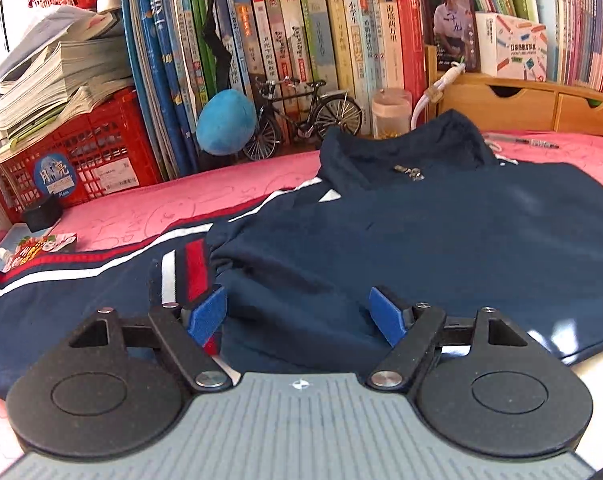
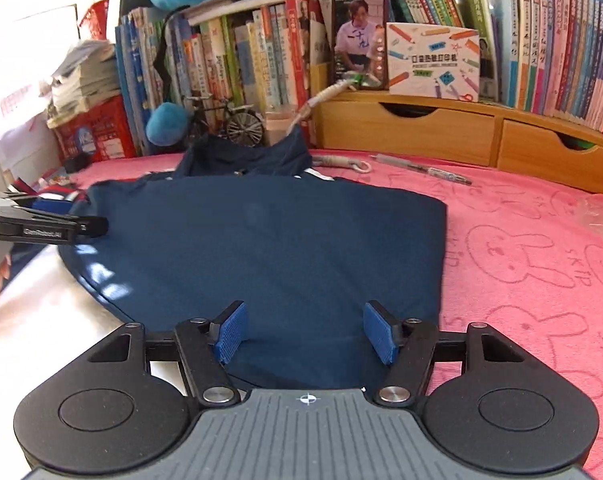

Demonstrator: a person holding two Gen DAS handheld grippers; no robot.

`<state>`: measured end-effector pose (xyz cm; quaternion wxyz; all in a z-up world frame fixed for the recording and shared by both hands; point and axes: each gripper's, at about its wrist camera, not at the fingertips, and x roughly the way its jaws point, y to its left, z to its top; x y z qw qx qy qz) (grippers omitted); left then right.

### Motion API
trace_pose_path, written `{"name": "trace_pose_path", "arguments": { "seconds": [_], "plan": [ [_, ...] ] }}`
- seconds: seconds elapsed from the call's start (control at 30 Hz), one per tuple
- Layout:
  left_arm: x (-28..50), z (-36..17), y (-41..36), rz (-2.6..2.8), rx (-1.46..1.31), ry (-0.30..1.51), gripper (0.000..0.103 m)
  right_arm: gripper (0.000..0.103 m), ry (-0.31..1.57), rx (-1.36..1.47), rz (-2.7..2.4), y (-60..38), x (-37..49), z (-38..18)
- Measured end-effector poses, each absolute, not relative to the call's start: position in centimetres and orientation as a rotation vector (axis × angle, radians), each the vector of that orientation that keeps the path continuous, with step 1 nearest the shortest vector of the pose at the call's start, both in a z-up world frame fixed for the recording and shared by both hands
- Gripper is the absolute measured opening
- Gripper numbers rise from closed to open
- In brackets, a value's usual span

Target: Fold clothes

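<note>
A navy jacket point(image 1: 401, 232) with red and white stripes lies spread on a pink towel point(image 1: 161, 208), collar toward the books. One sleeve is folded across the body, and its striped cuff point(image 1: 189, 272) rests against the left pad of my left gripper point(image 1: 297, 308). That gripper is open, with only flat fabric in the gap. In the right wrist view, the jacket point(image 2: 261, 240) has a straight folded edge on its right side. My right gripper point(image 2: 305, 328) hovers open over the near hem, its pads on either side of the cloth. The left gripper point(image 2: 49, 224) shows at the jacket's left edge.
Rows of books fill the back. A red crate point(image 1: 81, 152) with stacked papers stands left, with a blue plush point(image 1: 225, 120), a model bicycle point(image 1: 301, 116) and a jar point(image 1: 391, 112) nearby. A wooden drawer unit point(image 2: 421, 132) and a pen point(image 2: 425, 168) sit at the right.
</note>
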<state>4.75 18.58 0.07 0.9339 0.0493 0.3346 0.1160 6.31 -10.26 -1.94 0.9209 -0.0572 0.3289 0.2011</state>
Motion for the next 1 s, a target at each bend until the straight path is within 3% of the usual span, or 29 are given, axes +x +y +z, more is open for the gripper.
{"name": "trace_pose_path", "arguments": {
  "seconds": [0.1, 0.2, 0.37, 0.5, 0.63, 0.7, 0.8, 1.0],
  "plan": [
    [4.1, -1.1, 18.9, 0.259, 0.134, 0.689, 0.081, 0.066, 0.644, -0.189, 0.135, -13.0, 6.8, -2.6],
    [3.6, -1.3, 18.9, 0.25, 0.132, 0.687, 0.082, 0.068, 0.617, -0.131, 0.189, -15.2, 5.1, -1.8],
    [3.8, -1.4, 18.6, 0.26, 0.135, 0.681, 0.085, 0.09, 0.552, -0.29, 0.431, -12.0, 0.7, -1.1],
    [3.7, -1.1, 18.9, 0.255, 0.105, 0.698, 0.086, 0.092, 0.55, -0.506, 0.399, -8.1, -0.2, -2.5],
    [3.3, -1.1, 19.6, 0.25, 0.073, 0.705, 0.089, 0.095, 0.591, -0.372, 0.217, -11.8, 2.6, -2.4],
    [3.1, -1.3, 19.7, 0.235, 0.058, 0.702, 0.094, 0.103, 0.617, -0.291, 0.151, -14.8, 3.7, -2.8],
    [2.8, -1.5, 20.0, 0.213, 0.034, 0.696, 0.096, 0.102, 0.679, -0.126, 0.134, -17.7, 4.5, -3.1],
    [2.6, -1.7, 20.9, 0.205, -0.021, 0.692, 0.099, 0.098, 0.661, -0.078, 0.346, -17.2, 3.0, -0.4]
  ]
}}
